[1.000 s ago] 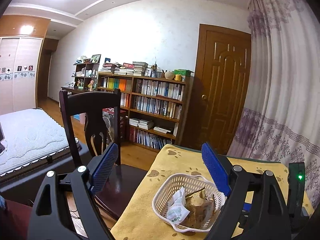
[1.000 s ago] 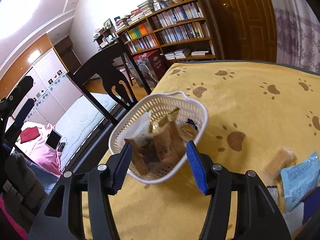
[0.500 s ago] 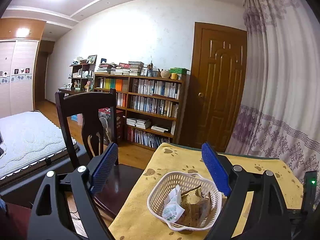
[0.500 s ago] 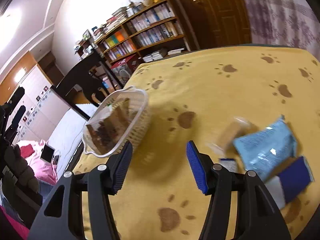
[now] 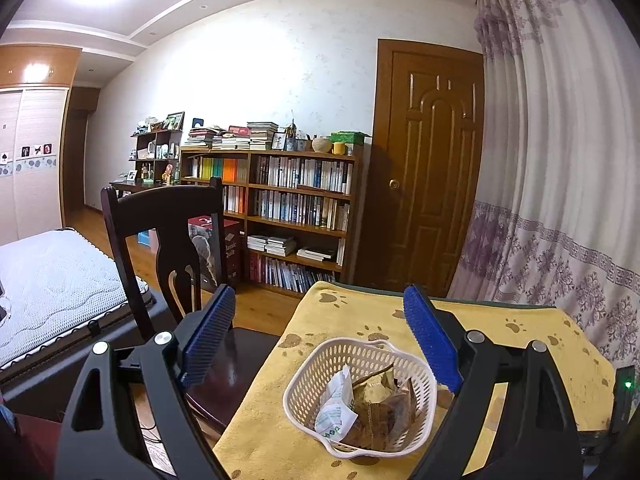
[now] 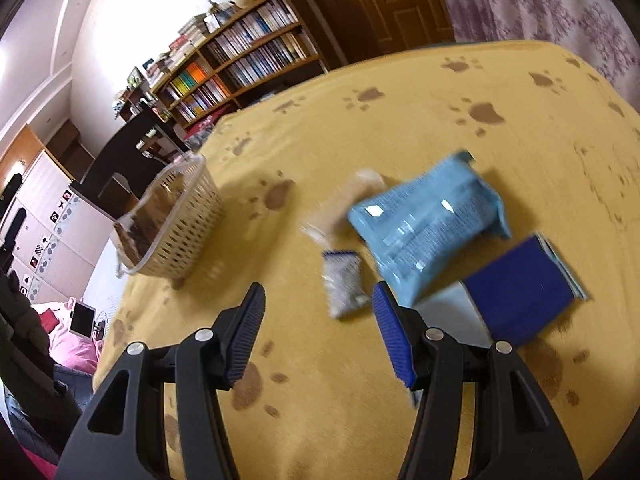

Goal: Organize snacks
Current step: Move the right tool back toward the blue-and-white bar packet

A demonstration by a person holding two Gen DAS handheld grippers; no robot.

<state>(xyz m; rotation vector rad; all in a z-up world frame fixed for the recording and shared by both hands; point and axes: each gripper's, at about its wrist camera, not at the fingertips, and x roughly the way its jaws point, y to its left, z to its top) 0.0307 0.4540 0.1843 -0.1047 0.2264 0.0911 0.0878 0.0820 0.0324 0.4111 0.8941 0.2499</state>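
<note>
A yellow cloth with brown paw prints (image 6: pixel 400 128) covers the desk in a bedroom lined with books. Nearest in the right wrist view, the right hand-held gripper (image 6: pixel 318 316) hangs over the cloth, released and grasping nothing. Just beyond its fingertips lies a small speckled packet (image 6: pixel 343 282), then a large light-blue bag (image 6: pixel 428 228) with a dark-blue packet (image 6: pixel 520 290) beside it toward the desk's right edge, and a pale snack (image 6: pixel 344 204), too blurred to identify, at the blue bag's far left. The white lattice basket (image 6: pixel 188 224) stands near the desk's left edge, well apart from these. In the left wrist view, the left hand-held gripper (image 5: pixel 316 330), also released and empty, hovers near that basket, which holds a white-and-green packet (image 5: pixel 335 408) and brown wrappers (image 5: pixel 384 404). Beyond stand a dark chair (image 5: pixel 164 224), a bookshelf (image 5: pixel 288 208) and a wooden door (image 5: pixel 428 160).
</note>
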